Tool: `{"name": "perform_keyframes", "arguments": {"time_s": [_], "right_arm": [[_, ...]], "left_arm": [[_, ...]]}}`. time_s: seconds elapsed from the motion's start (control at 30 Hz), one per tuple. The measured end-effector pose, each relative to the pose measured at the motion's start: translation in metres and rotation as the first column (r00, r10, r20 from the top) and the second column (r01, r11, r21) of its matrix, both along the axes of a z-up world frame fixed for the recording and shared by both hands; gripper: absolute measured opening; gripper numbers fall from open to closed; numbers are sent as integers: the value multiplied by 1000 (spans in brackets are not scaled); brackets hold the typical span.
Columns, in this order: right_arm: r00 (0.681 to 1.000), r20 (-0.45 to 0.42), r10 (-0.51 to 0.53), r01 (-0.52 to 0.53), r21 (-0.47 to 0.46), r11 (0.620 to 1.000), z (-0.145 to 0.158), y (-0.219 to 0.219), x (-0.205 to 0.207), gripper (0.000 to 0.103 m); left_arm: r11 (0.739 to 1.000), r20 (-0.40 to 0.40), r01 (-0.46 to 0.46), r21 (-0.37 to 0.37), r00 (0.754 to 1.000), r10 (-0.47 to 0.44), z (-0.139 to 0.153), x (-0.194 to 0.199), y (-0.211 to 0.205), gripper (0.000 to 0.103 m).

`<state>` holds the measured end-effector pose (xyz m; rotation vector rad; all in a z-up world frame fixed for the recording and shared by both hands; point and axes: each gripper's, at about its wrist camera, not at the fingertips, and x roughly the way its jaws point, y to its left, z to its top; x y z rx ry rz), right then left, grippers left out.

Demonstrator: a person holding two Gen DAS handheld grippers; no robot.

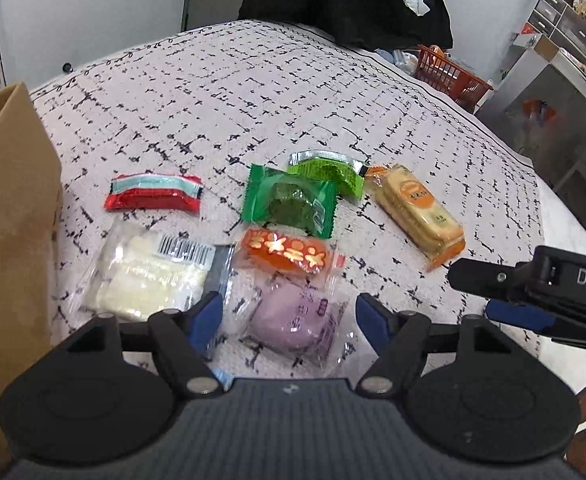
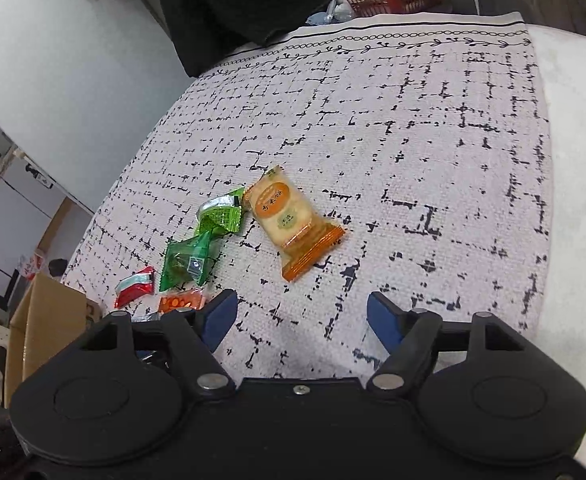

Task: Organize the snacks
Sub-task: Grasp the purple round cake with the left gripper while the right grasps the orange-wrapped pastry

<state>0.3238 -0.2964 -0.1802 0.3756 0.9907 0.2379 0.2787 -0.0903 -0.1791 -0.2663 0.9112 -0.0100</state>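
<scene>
Several wrapped snacks lie on the patterned cloth [image 1: 253, 92]. My left gripper [image 1: 289, 316] is open just above a purple pastry pack [image 1: 297, 320], next to a white cake pack [image 1: 149, 276] and an orange jelly pack [image 1: 285, 254]. Farther off lie a red candy [image 1: 155, 198], a dark green pack [image 1: 289, 204], a light green pack [image 1: 327, 172] and an orange cracker pack [image 1: 421, 214]. My right gripper [image 2: 302, 314] is open and empty, just short of the cracker pack [image 2: 293, 220]; it shows at the right of the left wrist view [image 1: 505, 292].
A cardboard box [image 1: 9, 240] stands at the left edge, also seen in the right wrist view [image 2: 45, 324]. An orange basket [image 1: 449, 72] sits beyond the table's far right. A dark garment [image 2: 229, 4] hangs behind the table.
</scene>
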Motion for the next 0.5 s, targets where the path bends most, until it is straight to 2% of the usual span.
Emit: {"name": "perform_keyframes", "arguments": {"time_s": [0.17,0.2,0.37,0.4,0.43,0.5], "right_arm": [[999,29,24,-23,-50,998,-1,6,10,79],[999,32,27,-25,-57,998,-1,7,12,79],[998,43,49,-46,-66,997,-4,12,23,79],[997,47,53,-50,-72,996,-5,13,25,79],[997,52,57,-53,-78,996,-5,15,27,79],[996,61,67,-61,-88,994,-6,16,30,79]], "left_arm": [[1000,-13,11,29,1000,-10,-4,5,-5,73],[999,-14,21,24,1000,-21,-5,5,-6,65],[999,-24,32,31,999,-31,-7,5,-8,62],[999,-25,26,29,999,-25,-7,5,-7,58],[999,-26,15,34,1000,-14,-6,6,-6,50],[1000,-27,-3,-1,1000,2,-4,8,0,44]]}}
